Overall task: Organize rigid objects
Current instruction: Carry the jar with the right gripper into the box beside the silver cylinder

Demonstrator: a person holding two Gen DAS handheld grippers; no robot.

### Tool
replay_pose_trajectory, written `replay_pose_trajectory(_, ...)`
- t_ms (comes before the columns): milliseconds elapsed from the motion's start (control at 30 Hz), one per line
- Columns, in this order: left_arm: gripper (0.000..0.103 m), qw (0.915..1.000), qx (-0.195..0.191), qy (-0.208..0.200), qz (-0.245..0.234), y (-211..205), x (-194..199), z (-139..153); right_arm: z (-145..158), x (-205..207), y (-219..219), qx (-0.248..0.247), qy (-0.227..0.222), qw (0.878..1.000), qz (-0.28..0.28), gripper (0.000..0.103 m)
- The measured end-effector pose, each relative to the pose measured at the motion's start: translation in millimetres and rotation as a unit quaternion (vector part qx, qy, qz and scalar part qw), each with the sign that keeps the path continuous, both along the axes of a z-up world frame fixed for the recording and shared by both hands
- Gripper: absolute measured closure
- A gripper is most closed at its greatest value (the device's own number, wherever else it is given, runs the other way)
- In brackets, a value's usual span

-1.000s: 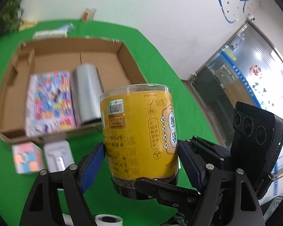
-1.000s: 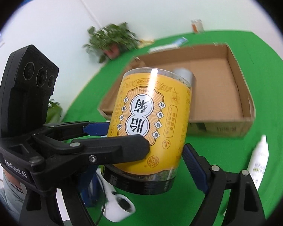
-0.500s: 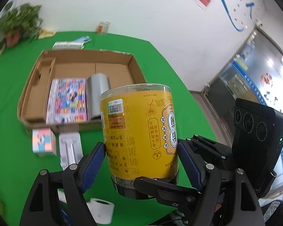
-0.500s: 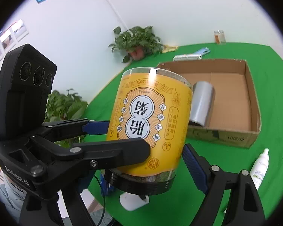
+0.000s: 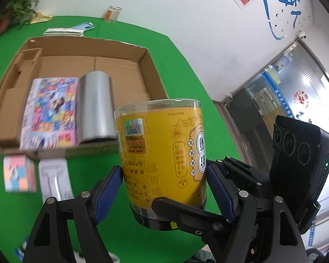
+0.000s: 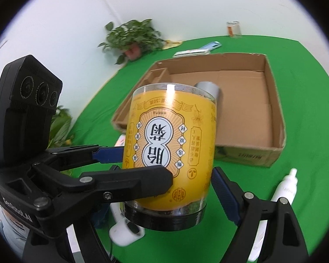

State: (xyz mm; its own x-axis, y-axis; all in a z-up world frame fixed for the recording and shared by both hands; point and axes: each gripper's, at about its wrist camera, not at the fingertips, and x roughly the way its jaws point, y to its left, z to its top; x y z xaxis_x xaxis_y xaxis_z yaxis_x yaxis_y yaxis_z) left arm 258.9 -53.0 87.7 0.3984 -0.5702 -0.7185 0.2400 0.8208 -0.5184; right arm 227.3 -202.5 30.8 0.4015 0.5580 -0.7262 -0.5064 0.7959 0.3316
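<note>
1. Two grippers share one load: the left gripper and the right gripper are both clamped on the same yellow-labelled clear plastic jar with a black lid, which hangs lid-down in the air above the green tablecloth
2. The jaws of each stand wide because the jar is wide; the blue pads press its sides, so keep the squeeze even on both
3. The shallow brown cardboard box lies at about eleven o'clock from the jar in the left wrist view, at one o'clock in the right
4. Inside it, a silver cylinder lies beside a flat multicoloured printed pack; the bare floor to the right of the cylinder looks like the best spot
5. Carry the jar over the near wall, move both hands together, and avoid twisting one against the other
6. Lower until it rests, then part one pair of jaws at a time, since a round jar may roll
</note>
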Motion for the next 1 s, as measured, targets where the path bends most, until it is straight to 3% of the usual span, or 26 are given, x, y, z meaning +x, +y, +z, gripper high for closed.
replay_pose_trajectory(233,0.027,0.9995,-0.012,0.016,-0.023,-8,71,-3,3,53,-3,-0.017,0.012,0.999,-0.029,0.019)
replay_pose_trajectory(600,0.027,0.9973,-0.033,0.065,-0.010,-11,149,-48,-28,103,-12,-0.007,0.048,0.997,-0.052,0.020)
replay_pose_trajectory(900,0.027,0.9952,-0.006,0.097,-0.012,-27,184,-82,-46,119,-10,-0.034,0.073,0.995,-0.050,0.020)
replay_pose_trajectory(1000,0.025,0.9967,0.019,0.076,-0.021,-37,185,-85,-55,119,-13,-0.037,0.084,0.994,-0.054,0.020)
